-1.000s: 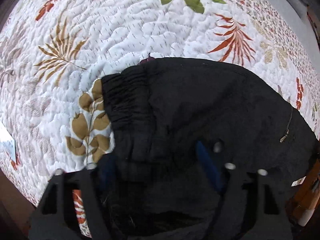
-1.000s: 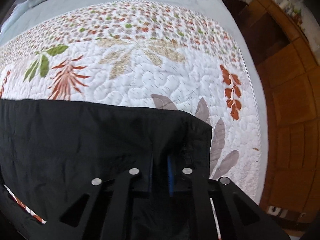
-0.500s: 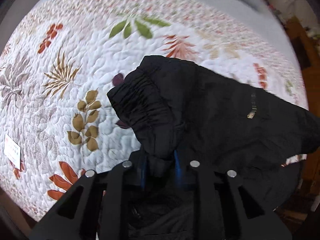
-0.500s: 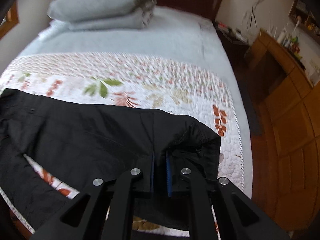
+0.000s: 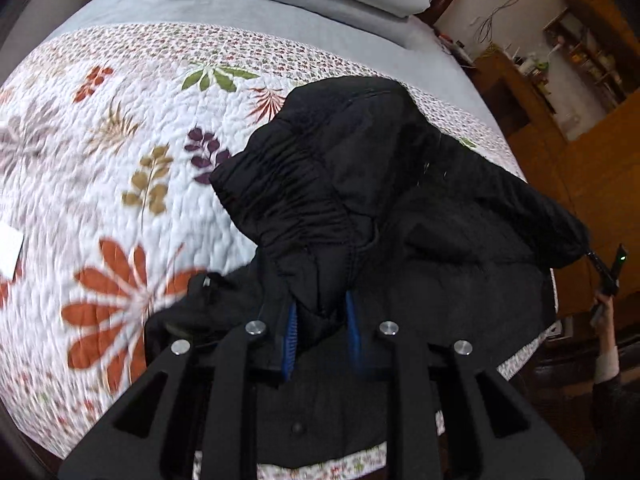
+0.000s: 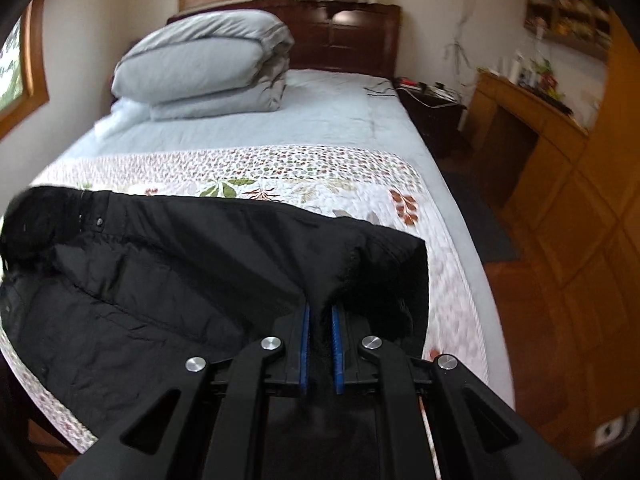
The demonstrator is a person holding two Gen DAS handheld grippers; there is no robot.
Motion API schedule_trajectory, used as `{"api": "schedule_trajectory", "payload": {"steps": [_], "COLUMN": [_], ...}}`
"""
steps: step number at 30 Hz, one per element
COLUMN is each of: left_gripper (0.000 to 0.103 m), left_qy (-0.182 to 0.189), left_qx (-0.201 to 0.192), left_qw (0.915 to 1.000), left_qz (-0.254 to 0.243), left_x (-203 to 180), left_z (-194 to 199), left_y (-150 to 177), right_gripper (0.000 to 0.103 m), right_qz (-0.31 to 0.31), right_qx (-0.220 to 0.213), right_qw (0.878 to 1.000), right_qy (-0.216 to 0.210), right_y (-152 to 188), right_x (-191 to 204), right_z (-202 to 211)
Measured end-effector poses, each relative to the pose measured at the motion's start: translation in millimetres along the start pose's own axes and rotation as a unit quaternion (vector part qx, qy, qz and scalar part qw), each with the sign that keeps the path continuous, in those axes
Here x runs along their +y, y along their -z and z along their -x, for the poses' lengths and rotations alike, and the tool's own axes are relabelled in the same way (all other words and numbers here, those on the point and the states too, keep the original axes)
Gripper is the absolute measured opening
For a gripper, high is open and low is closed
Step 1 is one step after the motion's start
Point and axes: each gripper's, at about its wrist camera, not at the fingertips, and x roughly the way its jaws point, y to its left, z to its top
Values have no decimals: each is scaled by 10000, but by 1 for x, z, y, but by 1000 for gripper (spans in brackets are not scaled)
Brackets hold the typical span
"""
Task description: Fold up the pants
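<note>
Black pants [image 5: 360,184] hang lifted over a floral quilt [image 5: 120,160] on a bed. My left gripper [image 5: 320,320] is shut on the bunched elastic waistband end of the pants. In the right wrist view the pants [image 6: 180,272] stretch off to the left, raised above the quilt [image 6: 280,168]. My right gripper [image 6: 320,320] is shut on the leg hem end of the pants. The cloth sags between the two grippers and hides the bed's near edge.
A folded grey duvet [image 6: 208,64] lies at the head of the bed by a dark headboard [image 6: 360,36]. A wooden desk and cabinets [image 6: 560,152] stand to the right, past a strip of wooden floor [image 6: 540,320]. A person's hand [image 5: 604,312] shows at the right edge of the left wrist view.
Both grippers have risen, lifting the pants off the quilt. The left gripper went from open around the waistband to shut on it. The views now tilt up toward the head of the bed.
</note>
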Motion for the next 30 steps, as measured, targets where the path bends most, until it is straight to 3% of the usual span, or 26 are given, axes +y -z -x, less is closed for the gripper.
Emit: {"api": "schedule_trajectory", "payload": {"steps": [7,9,11,16,18,21,24,25,26,28,30], "left_gripper": [21,22,25,27,28,30,32,33,35,35,35], "left_qy": [166,145,79,-17,-6,36,16,12,5,31,95], "left_qx": [-168,-190,-155,-115,-171,-284,-315,-310,-303,-343,-426], "left_qw": [9997,9997,9998,9999,9998,9996,9994,9994,9994,9993,9990], "left_qz": [31,69,74,70,37,23,-121,-153,-175,-161,-104], "left_x": [21,30,39,51,52,53,52,52,52,53,55], "left_z": [23,30,27,13,8,9,9,8,6,3,2], "left_y": [54,70,80,98,102,109,115,118,120,123,123], "right_gripper": [9,5,0,0,0,6,13,23,41,56,62], "right_qz": [-786,-1065,-1327,-1929,-2054,-1960,-1438,-1156,-912,-153,734], "right_qx": [-105,-76,79,474,449,245,-37,-150,-208,-278,-287], "right_qw": [9968,9942,9904,9789,9765,9787,9877,9922,9953,9991,9932], "right_qy": [86,108,388,477,484,556,609,451,255,-291,-855], "right_y": [47,60,80,125,132,116,77,57,40,-1,-33], "right_x": [-28,-38,-52,-74,-73,-65,-35,-14,7,71,147], "right_z": [30,34,35,30,35,53,72,75,74,61,40]}}
